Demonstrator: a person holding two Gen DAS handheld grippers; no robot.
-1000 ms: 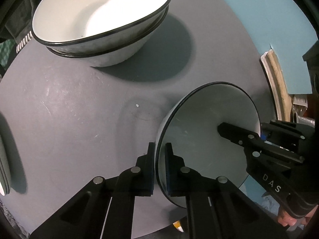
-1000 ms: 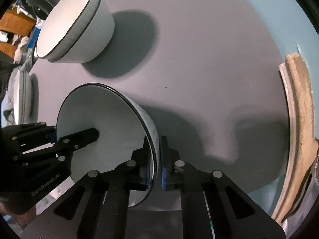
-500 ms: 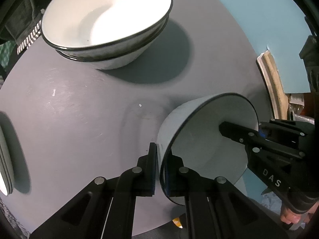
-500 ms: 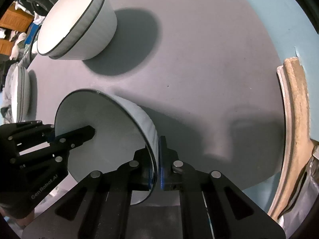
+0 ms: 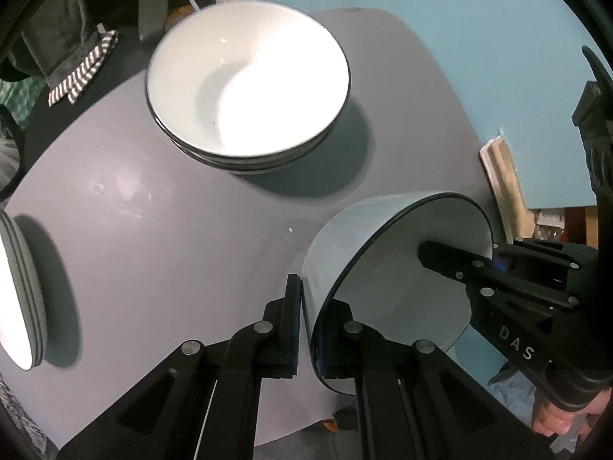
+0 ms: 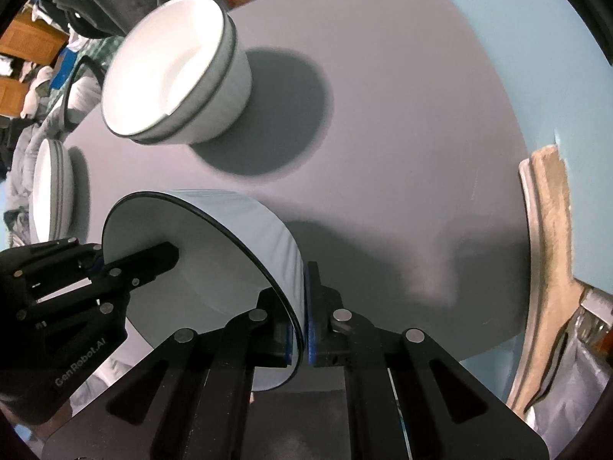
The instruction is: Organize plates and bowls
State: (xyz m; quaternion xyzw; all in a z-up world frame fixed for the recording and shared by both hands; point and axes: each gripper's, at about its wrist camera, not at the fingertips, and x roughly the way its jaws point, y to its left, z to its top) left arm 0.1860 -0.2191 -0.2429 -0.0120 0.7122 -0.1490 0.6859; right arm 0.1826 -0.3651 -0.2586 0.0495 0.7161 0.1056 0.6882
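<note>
Left wrist view: I am seeing a white bowl point(image 5: 398, 268) with a thin black rim, tipped on its side with its opening facing the right gripper point(image 5: 494, 264). My left gripper point(image 5: 308, 329) is closed on the bowl's near-left rim, one pad outside the wall and one inside. In the right wrist view the right gripper point(image 6: 302, 341) is clamping the opposite rim of the bowl point(image 6: 214, 260) the same way, and the left gripper point(image 6: 95, 264) is reaching in from the left.

Against the frame a second ago, the bowl is sitting higher above the table point(image 5: 153, 230) and more of its outer wall is showing; the stack point(image 5: 249, 92) of two matching bowls is appearing lower in view, with more of the room behind it visible.

The table is round and grey, with the bowl held over its near right part. The stack is standing at the far side, well apart. Plates point(image 5: 17, 291) are lying stacked at the left edge. A blue wall point(image 5: 459, 38) is running behind, and striped cloth point(image 5: 82, 73) is lying far left.
</note>
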